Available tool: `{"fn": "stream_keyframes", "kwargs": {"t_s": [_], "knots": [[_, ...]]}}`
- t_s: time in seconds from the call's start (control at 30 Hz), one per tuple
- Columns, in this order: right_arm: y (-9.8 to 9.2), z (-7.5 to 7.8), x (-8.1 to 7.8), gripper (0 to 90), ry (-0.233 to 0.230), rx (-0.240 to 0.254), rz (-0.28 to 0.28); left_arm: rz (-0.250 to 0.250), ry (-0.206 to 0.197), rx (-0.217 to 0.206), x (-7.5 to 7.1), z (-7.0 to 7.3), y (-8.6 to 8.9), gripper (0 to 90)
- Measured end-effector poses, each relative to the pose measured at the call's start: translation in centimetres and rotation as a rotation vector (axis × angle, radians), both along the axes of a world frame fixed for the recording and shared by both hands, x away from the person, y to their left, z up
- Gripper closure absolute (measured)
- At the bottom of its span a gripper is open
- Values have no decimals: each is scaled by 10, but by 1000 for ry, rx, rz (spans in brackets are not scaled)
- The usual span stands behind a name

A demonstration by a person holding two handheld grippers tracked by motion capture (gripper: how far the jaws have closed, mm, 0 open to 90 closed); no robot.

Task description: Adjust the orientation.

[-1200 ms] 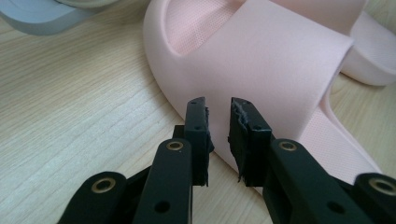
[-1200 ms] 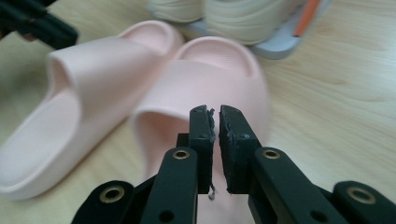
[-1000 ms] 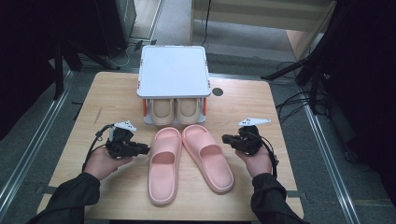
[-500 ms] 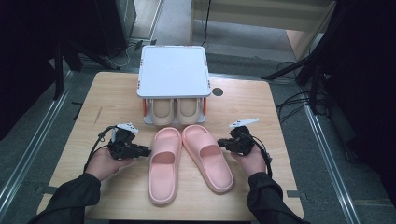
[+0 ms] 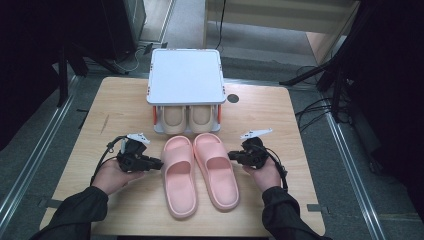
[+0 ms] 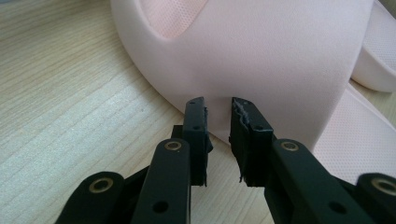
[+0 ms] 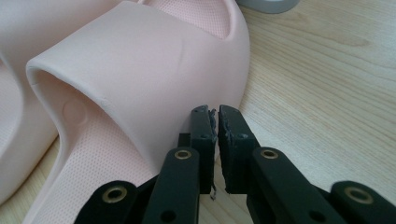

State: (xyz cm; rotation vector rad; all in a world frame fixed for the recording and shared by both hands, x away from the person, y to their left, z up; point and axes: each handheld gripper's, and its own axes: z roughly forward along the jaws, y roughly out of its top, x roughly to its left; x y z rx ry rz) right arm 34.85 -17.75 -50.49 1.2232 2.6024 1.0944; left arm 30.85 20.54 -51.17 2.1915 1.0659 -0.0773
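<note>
Two pink slippers lie side by side on the wooden table, the left slipper (image 5: 179, 175) and the right slipper (image 5: 216, 167). My left gripper (image 5: 151, 163) rests low on the table, its tips against the left slipper's outer side. In the left gripper view this gripper (image 6: 218, 105) has a narrow gap between its jaws with nothing in it, right at the pink strap (image 6: 261, 56). My right gripper (image 5: 233, 155) points at the right slipper's outer side. In the right gripper view that gripper (image 7: 215, 112) is shut, empty, beside the strap's edge (image 7: 140, 84).
A small rack with a white top (image 5: 185, 75) stands at the table's far middle, with a pair of beige slippers (image 5: 187, 117) on its lower shelf. A dark round hole (image 5: 232, 98) sits to the right of it. Bare wood (image 5: 115, 115) lies at both sides.
The right gripper has edged a little to the left, closer to the right slipper. The left gripper and both slippers have stayed put.
</note>
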Motion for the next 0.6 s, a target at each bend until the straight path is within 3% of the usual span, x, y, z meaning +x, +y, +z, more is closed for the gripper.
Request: {"fn": "stream_keyframes", "kwargs": {"t_s": [0.23, 0.6], "knots": [[1, -4, 1, 855, 16, 46, -10, -11, 1, -2, -1, 0, -2, 753], [2, -7, 0, 858, 15, 71, -11, -24, 7, -8, -1, 0, -3, 738]]}}
